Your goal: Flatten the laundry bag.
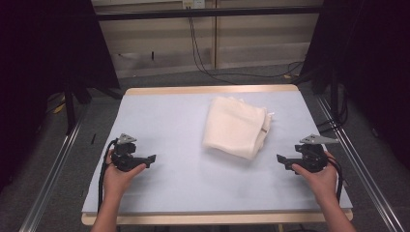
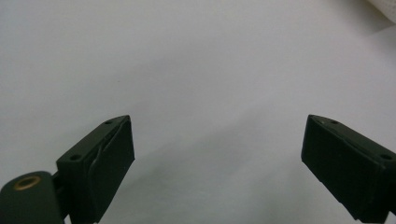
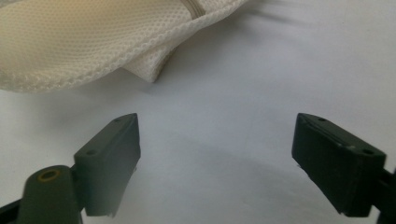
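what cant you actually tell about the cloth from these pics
- What the folded cream cloth is: high view, folded over itself, inner layers hidden.
- Its full outline: right gripper view, cut off by the top and left edges.
- The small dark mark at its right edge: high view, too small to identify.
- In the left gripper view, a corner is cut off at the top right.

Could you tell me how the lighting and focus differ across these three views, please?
High view: table evenly lit, surroundings dark, folded cloth casting a soft shadow. Left gripper view: pale, washed-out surface, faint shadows under the left hand-held gripper. Right gripper view: mesh weave of the cloth sharp, near jaws slightly soft.
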The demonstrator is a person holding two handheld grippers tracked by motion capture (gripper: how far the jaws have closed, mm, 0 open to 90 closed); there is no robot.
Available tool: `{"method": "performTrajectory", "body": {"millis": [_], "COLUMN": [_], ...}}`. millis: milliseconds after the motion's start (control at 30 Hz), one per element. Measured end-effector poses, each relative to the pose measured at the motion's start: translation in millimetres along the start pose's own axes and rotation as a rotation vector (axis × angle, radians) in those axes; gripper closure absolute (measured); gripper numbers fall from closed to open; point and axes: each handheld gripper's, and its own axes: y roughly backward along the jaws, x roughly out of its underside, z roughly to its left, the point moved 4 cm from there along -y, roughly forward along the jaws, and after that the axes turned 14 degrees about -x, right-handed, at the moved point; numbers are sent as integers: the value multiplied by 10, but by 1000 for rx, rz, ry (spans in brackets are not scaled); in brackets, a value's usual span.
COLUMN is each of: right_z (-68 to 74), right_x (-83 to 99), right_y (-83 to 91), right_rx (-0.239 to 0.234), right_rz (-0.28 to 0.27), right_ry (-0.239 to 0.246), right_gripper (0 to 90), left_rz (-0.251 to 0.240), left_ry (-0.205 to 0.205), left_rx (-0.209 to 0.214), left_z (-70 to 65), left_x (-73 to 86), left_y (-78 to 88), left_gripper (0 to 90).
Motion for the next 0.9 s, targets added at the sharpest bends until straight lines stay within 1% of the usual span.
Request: {"method": "performTrajectory", "body": {"millis": [33,133,167,200,233,300,333,367,400,467,500,533,567,600,633,667,733,767,833,900], "right_z": [15,26,32,37,45,47,65,77,89,105,105,121,121,133,132,134,121,111,88,75], "right_x": [-13,-41,-76,-96,-118,-145,-198,-222,-246,-291,-291,-338,-338,-384,-406,-427,-456,-467,-477,-480], "right_y": [-15,-42,-72,-80,-91,-102,-126,-144,-157,-200,-200,-238,-238,-285,-313,-344,-416,-451,-515,-543], "right_rx": [-11,-19,-40,-30,-32,-37,-49,-53,-60,-75,-75,-84,-84,-104,-103,-103,-106,-104,-91,-88], "right_rz": [2,-5,-5,-4,-3,-14,-24,-25,-27,-29,-29,-36,-36,-39,-38,-38,-23,-14,8,12], "right_ry": [-1,-10,-15,-11,-8,-11,-17,-24,-35,-43,-43,-58,-58,-74,-79,-89,-105,-111,-123,-131], "right_gripper": [176,185,201,207,215,225,255,258,264,288,288,324,324,343,355,380,387,397,397,397], "left_rz": [-3,0,0,2,-1,3,-3,0,0,-4,-3,-6,-6,-19,-19,-18,-18,-17,-15,-19], "left_ry": [-9,-19,-22,-25,-23,-30,-36,-30,-33,-37,-30,-37,-37,-23,-41,-46,-44,-49,-48,-41], "left_rx": [-2,2,7,18,6,11,11,21,8,6,12,5,5,1,-3,-7,-3,3,6,4], "left_z": [-10,-38,-60,-69,-90,-103,-113,-124,-126,-126,-134,-129,-129,-139,-129,-129,-153,-160,-175,-177], "left_x": [0,-1,-3,-4,-8,-10,-21,-20,-17,-14,-13,-11,-11,-16,-13,-13,-10,-9,-10,-13], "left_y": [-2,3,6,7,4,5,11,16,19,21,29,51,51,71,83,89,96,96,90,83], "left_gripper": [93,93,93,93,93,93,93,93,93,93,93,93,93,92,89,89,89,89,89,87]}}
